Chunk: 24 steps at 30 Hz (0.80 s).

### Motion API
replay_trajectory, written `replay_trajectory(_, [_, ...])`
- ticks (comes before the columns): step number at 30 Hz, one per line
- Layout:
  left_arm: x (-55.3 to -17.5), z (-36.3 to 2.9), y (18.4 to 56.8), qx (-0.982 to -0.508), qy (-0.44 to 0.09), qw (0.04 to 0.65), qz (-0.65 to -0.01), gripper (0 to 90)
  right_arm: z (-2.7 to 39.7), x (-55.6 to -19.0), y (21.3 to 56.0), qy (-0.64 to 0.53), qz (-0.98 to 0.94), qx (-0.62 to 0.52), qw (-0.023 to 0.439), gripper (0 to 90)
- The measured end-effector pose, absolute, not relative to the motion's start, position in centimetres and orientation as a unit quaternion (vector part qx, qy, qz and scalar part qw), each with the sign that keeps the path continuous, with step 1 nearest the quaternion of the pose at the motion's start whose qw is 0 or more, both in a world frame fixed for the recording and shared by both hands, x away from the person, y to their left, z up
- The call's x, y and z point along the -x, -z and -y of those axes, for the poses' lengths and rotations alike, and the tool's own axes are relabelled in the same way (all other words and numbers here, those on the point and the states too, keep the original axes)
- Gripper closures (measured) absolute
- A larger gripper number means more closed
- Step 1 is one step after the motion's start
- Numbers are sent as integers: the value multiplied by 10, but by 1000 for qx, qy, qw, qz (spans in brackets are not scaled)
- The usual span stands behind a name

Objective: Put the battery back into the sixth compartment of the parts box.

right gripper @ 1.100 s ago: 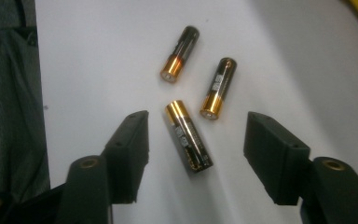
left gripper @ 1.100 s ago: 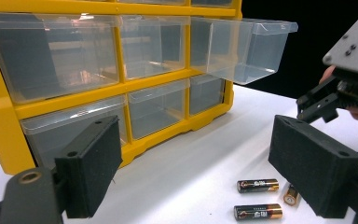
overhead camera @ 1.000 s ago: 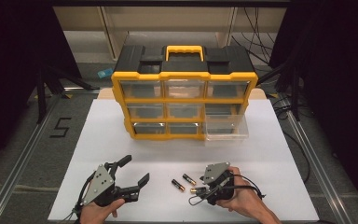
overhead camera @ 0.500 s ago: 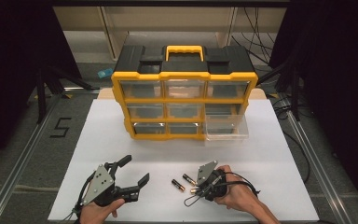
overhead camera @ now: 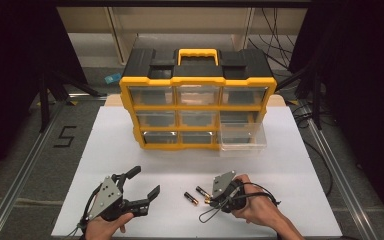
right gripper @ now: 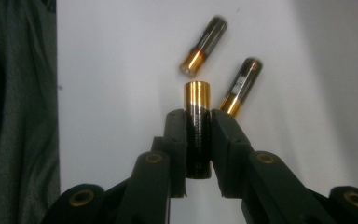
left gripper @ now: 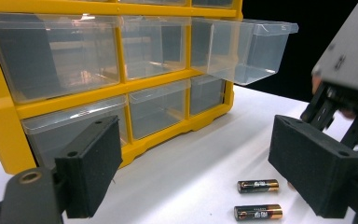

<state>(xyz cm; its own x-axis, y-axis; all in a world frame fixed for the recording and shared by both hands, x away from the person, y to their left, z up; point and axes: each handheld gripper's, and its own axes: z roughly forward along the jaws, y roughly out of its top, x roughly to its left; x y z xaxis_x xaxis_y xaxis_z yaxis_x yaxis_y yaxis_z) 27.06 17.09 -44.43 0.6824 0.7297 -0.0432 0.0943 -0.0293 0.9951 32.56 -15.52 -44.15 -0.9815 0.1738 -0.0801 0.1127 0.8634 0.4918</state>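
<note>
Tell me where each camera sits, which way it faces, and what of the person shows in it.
High view: above the person's side, looking forward and down on the white table and drawer cabinet; both hands and grippers show.
Left gripper view: rides the left gripper, open, facing the cabinet and its pulled-out drawer; the other gripper shows at right.
Right gripper view: rides the right gripper, looking down at the table, jaws shut on a battery.
Shared: both gripper views show the two loose batteries on the table.
</note>
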Motion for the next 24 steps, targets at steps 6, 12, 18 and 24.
replay_trajectory(6, [-271,-171,445,-671,-254,626,-307,166,161,-321,412,-295,-947,-86,98,769])
replay_trajectory(12, [-271,-171,445,-671,-254,625,-308,167,166,-317,388,-327,-933,-100,112,769])
replay_trajectory(18, [-271,-170,445,-671,-254,624,-309,166,177,-320,353,-366,-913,-116,139,769])
replay_trajectory(24, [-271,-170,445,-672,-254,623,-308,167,185,-324,334,-386,-900,-129,154,769])
